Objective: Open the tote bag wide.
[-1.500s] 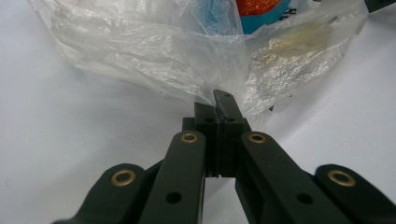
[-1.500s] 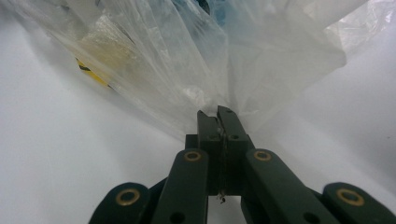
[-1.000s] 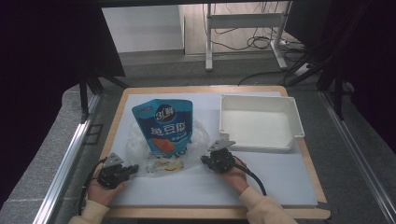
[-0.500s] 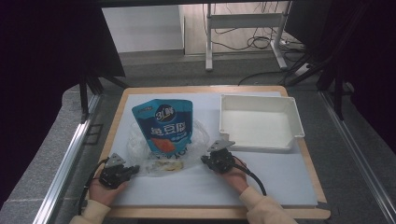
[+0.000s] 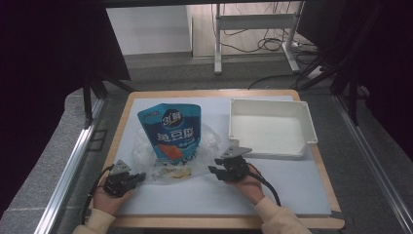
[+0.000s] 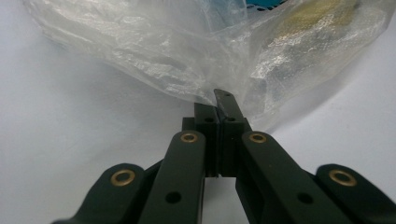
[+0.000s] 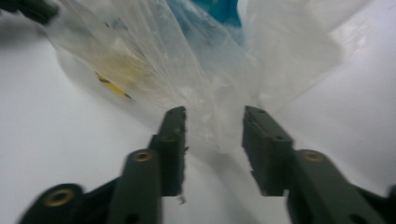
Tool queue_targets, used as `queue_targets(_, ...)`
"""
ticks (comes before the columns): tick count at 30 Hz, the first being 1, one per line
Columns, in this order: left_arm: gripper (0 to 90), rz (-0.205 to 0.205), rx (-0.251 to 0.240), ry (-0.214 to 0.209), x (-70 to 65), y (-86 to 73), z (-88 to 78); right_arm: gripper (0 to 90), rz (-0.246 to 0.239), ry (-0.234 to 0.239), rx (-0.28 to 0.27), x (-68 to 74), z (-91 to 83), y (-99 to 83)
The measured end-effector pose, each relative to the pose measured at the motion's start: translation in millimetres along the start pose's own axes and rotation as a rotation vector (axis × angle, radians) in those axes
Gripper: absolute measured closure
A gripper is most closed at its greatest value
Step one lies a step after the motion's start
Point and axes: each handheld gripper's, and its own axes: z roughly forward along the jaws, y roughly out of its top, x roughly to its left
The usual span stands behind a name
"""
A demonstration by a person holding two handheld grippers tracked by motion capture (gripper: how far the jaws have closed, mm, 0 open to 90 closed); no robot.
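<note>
A blue snack pouch point(image 5: 171, 131) lies inside a crumpled clear plastic bag point(image 5: 207, 144) in the middle of the white mat. My left gripper point(image 5: 140, 176) rests at the bag's near left corner. In the left gripper view its jaws point(image 6: 218, 105) are shut, with the bag's film point(image 6: 154, 51) gathered into their tips. My right gripper point(image 5: 214, 165) sits at the bag's near right edge. Its jaws point(image 7: 214, 116) have just been opening and now stand apart. A fold of the film point(image 7: 219, 93) hangs between them, and the pads do not press on it.
A white tray point(image 5: 302, 114) stands at the back right of the mat point(image 5: 292, 185), close behind my right hand. Something yellow point(image 5: 175, 171) lies in the bag's near end. The wooden table edge point(image 5: 336, 195) frames the mat.
The right gripper's jaws look slightly parted compared with before. Both hands, the bag and the pouch stay where they were.
</note>
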Motion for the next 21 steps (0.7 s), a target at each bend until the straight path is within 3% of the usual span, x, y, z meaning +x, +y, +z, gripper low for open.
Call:
queue_targets(4, 90.0, 0.000, 0.001, -0.002, 0.1, 0.3, 0.2, 48.6, 0.023, -0.023, -0.064, 1.5, -26.7, 0.0)
queue_targets(11, 90.0, 0.000, 0.002, -0.003, 0.3, 0.5, 0.2, 47.4, 0.057, -0.054, -0.155, -7.2, -60.6, 9.7)
queue_targets(18, 89.9, 0.000, -0.001, 0.000, -0.2, 0.3, 0.1, 47.4, 0.066, -0.091, -0.260, -20.6, -85.3, 40.2)
queue_targets(21, 90.0, 0.000, -0.001, 0.001, -0.4, 0.3, 0.1, 47.4, 0.063, -0.096, -0.273, -27.0, -87.4, 58.8)
